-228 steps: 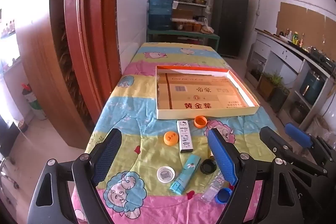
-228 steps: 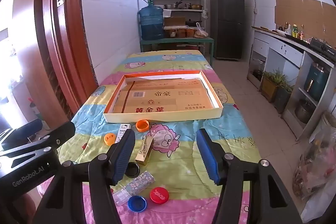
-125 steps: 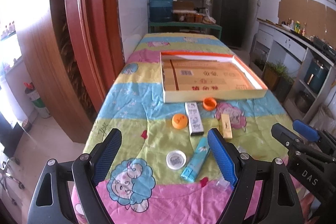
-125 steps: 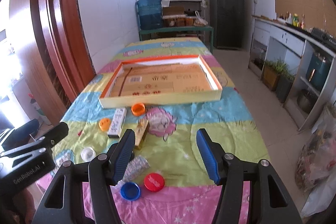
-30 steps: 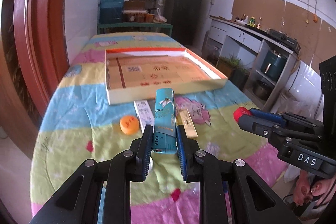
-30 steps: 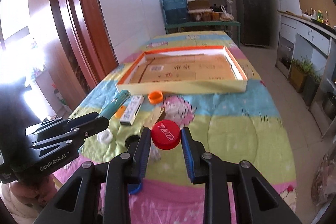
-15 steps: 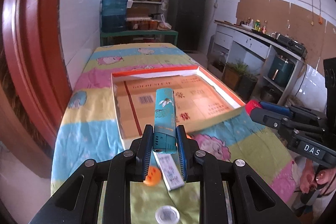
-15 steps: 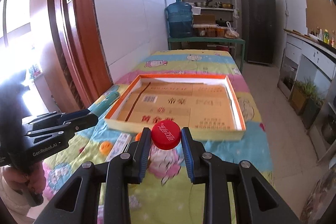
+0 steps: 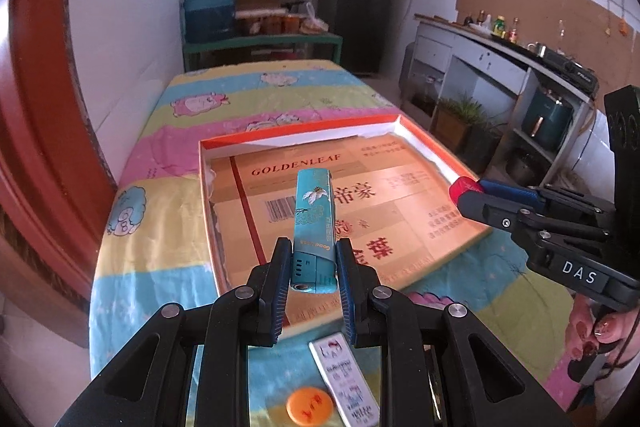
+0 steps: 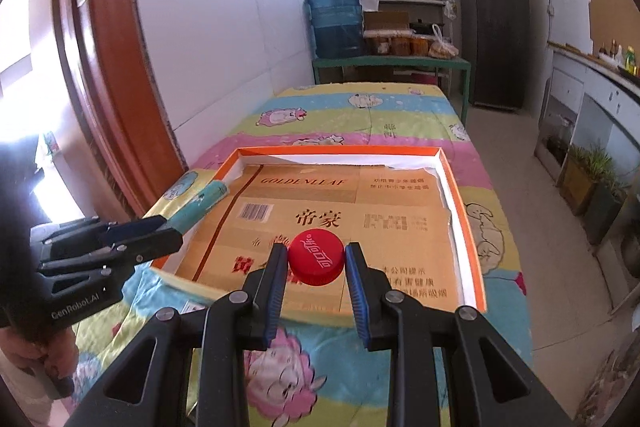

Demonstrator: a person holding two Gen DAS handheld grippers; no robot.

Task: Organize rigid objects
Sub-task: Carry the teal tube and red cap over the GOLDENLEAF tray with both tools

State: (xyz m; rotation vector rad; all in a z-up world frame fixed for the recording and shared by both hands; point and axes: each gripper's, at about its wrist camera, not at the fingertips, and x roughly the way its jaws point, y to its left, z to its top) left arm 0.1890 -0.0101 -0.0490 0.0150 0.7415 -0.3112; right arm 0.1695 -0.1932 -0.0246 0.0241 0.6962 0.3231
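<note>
Teal and glossy, the slim box (image 9: 313,223) is clamped at its near end in my left tool (image 9: 313,269), both pads pressed on its narrow sides, and it juts forward above the near left part of the shallow cardboard tray (image 9: 304,135). My right tool (image 10: 316,267) is closed on a red plastic bottle cap (image 10: 316,257), gripped across its ribbed rim, and it hangs above the near middle of that tray (image 10: 460,187). Neither item appears to touch the tray floor yet.

I judge both items light and stiff. The teal box is long for its grip point, so its far end could swing or dip if I tilt the wrist. A hold nearer its middle would be steadier. Its printed skin looks smooth, so it could slide between the pads. The cap is hard and round, and the ribs help the pads bite. It may roll or bounce if released from height, so I would let go low and flat.

On the quilt-covered desk (image 9: 132,279), in front of the tray, lie a white patterned card box (image 9: 344,379) and an orange cap (image 9: 310,405), 2 items not yet collected.
</note>
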